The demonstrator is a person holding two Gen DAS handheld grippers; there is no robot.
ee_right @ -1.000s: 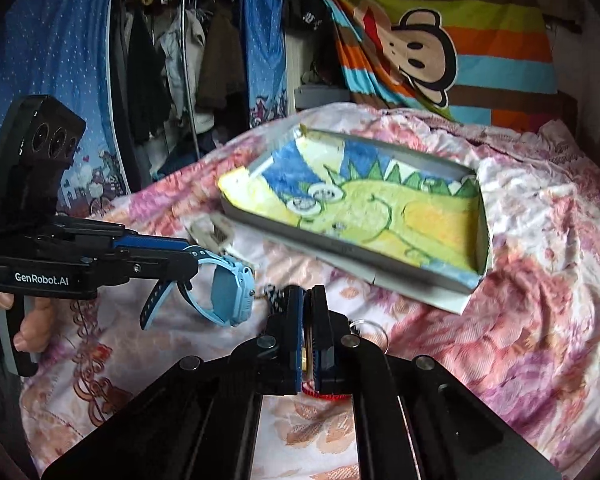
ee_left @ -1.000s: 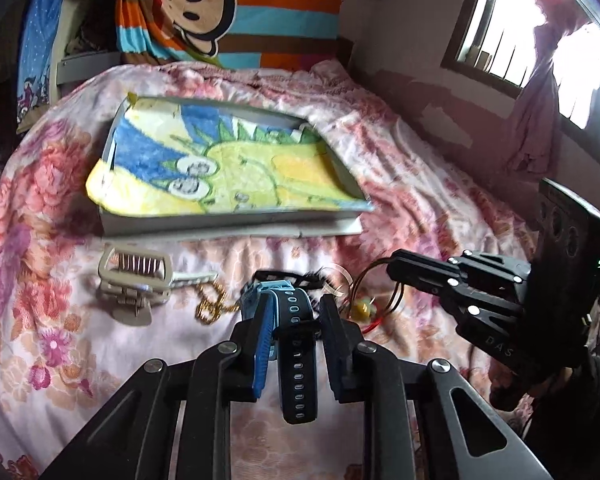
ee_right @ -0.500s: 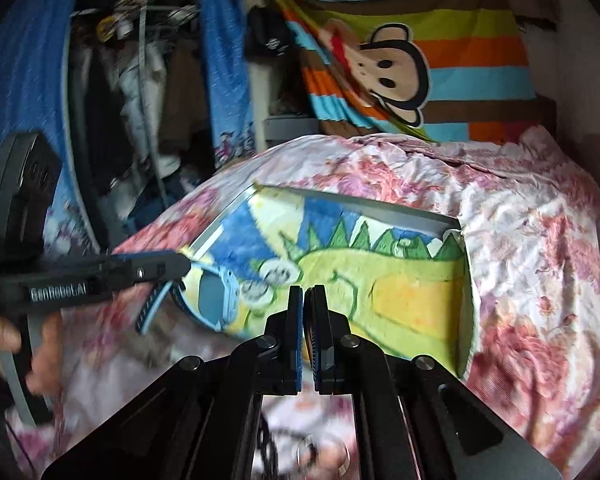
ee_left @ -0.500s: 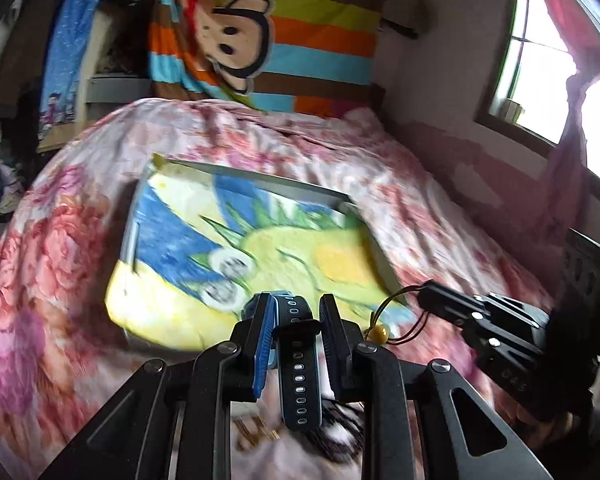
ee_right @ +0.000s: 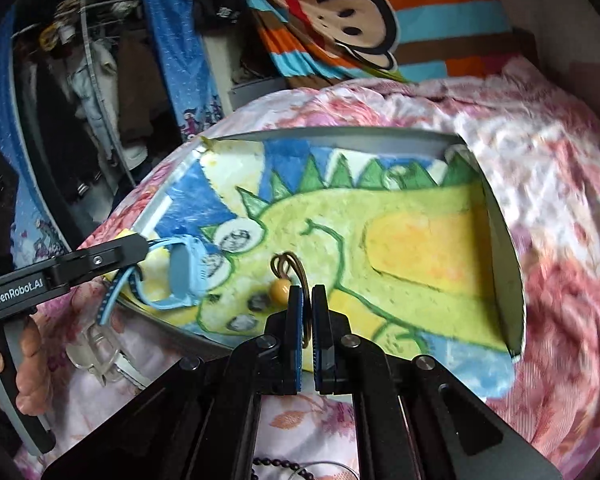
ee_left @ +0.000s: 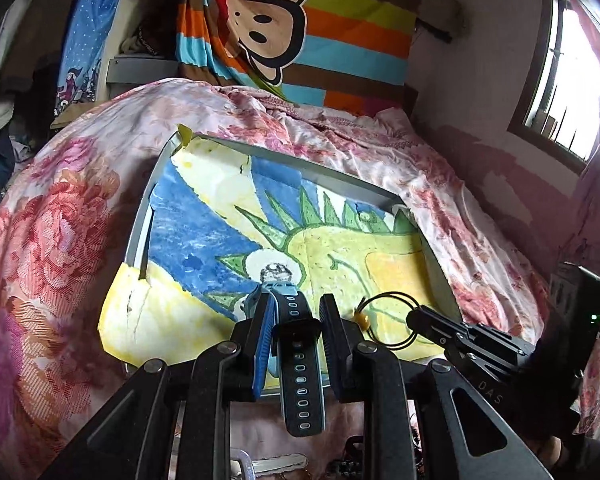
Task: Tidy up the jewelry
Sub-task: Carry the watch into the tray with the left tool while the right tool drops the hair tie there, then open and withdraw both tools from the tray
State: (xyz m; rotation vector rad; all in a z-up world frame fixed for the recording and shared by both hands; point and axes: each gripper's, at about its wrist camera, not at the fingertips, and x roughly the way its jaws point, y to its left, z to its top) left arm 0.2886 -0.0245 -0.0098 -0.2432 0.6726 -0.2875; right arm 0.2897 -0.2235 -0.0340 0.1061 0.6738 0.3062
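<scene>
Holding both claws over the tray (ee_left: pixel 340 178) at frame centre, I had the left claw (ee_left: pixel 294 322) clamped on the blue watch (ee_left: pixel 296 344) and the right claw (ee_right: pixel 307 312) pinched tight on the cord bracelet (ee_right: pixel 290 268).

Blue watch (ee_left: pixel 296 344) and beaded cord bracelet (ee_right: pixel 290 276) hang over the dinosaur-lined tray (ee_left: pixel 140 236).

The left gripper (ee_left: pixel 295 312) is angled downward with its jaws only narrowly parted, both pads pressing on the blue watch strap (ee_left: pixel 300 364) that runs back between them toward the camera. A bare hand (ee_right: pixel 20 364) wraps the grey handle behind those jaws, fingers curled around it from the side. The right gripper (ee_right: pixel 307 300) tips down too, its jaws drawn almost together and pinching a thin cord loop (ee_right: pixel 290 266), which sticks out just ahead of the fingertips with a small yellow bead (ee_right: pixel 279 289) at the left finger's tip.
</scene>
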